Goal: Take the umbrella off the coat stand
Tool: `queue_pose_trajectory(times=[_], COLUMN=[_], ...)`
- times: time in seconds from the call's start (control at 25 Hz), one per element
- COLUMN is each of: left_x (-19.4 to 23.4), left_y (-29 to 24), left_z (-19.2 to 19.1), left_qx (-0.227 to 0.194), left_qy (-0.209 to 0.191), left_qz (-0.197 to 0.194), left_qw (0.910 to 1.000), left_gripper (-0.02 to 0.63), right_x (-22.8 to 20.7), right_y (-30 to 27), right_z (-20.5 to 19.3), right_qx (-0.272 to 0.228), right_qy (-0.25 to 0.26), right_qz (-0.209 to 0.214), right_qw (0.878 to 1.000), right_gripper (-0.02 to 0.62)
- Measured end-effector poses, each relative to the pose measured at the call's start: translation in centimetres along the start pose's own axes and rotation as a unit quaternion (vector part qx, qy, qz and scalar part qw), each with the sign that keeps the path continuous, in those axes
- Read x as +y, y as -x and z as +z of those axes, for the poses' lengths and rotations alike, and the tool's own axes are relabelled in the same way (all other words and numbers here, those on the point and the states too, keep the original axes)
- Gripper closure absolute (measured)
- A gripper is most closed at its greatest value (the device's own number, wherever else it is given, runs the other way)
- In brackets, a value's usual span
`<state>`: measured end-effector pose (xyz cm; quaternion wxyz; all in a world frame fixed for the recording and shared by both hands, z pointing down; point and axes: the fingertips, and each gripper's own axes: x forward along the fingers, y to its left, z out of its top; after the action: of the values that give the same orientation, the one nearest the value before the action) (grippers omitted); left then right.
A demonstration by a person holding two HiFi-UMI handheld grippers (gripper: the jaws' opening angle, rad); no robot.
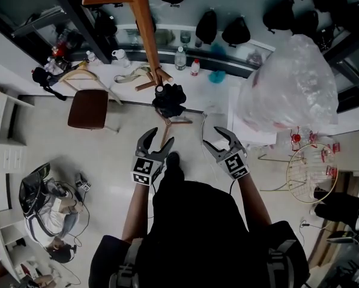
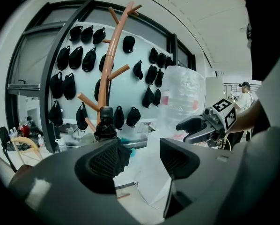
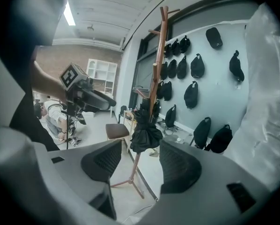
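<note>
Umbrella (image 1: pixel 169 99), folded and black, is hanging low on the coat stand (image 1: pixel 144 17); left tongs (image 1: pixel 160 138) and right tongs (image 1: pixel 211 137) are hovering short of it, both gaping and gripping nothing, apparently lining up either side to lift it free.

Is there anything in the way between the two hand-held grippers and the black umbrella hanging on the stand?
Nothing visible does. Only bare floor lies between the left hand-held gripper, the right hand-held gripper and the umbrella on the coat stand. The big plastic bag sits off to the right.
</note>
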<state>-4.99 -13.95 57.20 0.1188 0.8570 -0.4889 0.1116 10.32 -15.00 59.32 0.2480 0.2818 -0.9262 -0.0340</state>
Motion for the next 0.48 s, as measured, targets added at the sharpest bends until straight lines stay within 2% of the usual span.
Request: queue_pose_trajectory(times=[0.48], left_x=[3.6], left_y=[-2.4], left_z=[-0.7], left_qx=[0.02], left_qy=[0.003], left_qz=[-0.029], left_qw=[0.9994], left_gripper=[0.325], right_x=[-1.2], right_y=[-3.4], right_z=[1.0], right_qx=[0.007], right_qy=[-0.013], right_qz=[-0.022], right_qw=[1.0], right_gripper=[0.341])
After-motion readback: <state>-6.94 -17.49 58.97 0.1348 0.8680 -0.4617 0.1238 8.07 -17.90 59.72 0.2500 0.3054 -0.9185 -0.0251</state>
